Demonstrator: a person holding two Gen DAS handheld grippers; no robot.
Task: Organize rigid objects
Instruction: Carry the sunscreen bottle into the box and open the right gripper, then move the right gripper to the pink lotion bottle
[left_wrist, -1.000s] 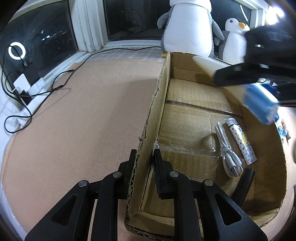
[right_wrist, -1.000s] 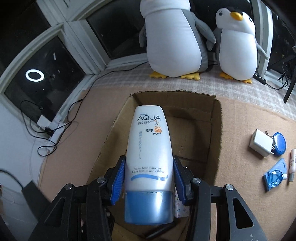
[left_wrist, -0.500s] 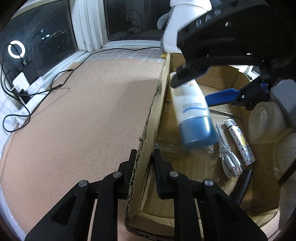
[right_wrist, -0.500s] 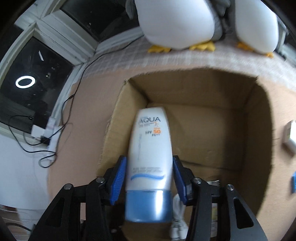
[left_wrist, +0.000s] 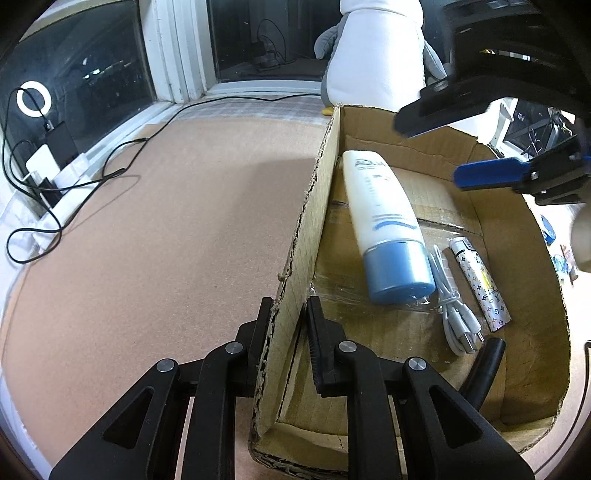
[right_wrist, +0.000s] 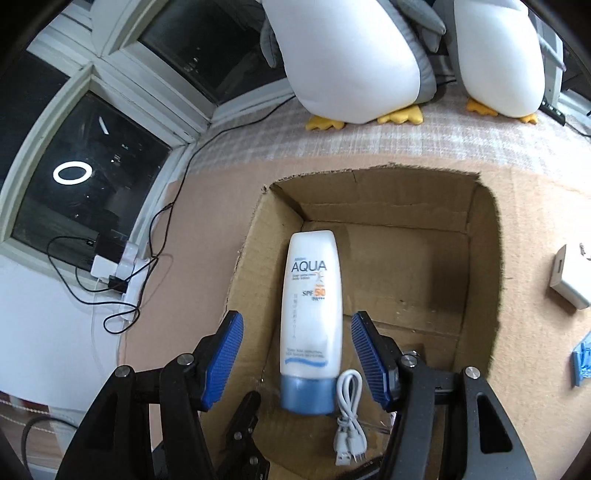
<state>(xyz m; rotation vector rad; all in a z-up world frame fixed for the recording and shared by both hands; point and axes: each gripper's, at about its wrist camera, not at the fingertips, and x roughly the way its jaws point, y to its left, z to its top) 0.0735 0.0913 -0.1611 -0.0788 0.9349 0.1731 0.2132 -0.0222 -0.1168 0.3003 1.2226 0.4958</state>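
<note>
My left gripper (left_wrist: 290, 332) stays clamped on the cardboard box (left_wrist: 306, 221) wall to steady it, while my right gripper (right_wrist: 297, 356), jaws opening, has let the sunscreen tube (right_wrist: 310, 314) lie flat inside beside the white cable (right_wrist: 347, 417).

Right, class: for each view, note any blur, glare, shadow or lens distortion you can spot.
Left wrist view: fisheye bends the window frame; ring-light reflection glares in the glass; box throws a shadow on the table. Right wrist view: tube lettering sharp at top, smeared lower down; dark shadow on the box floor's right; corners vignetted black.
</note>
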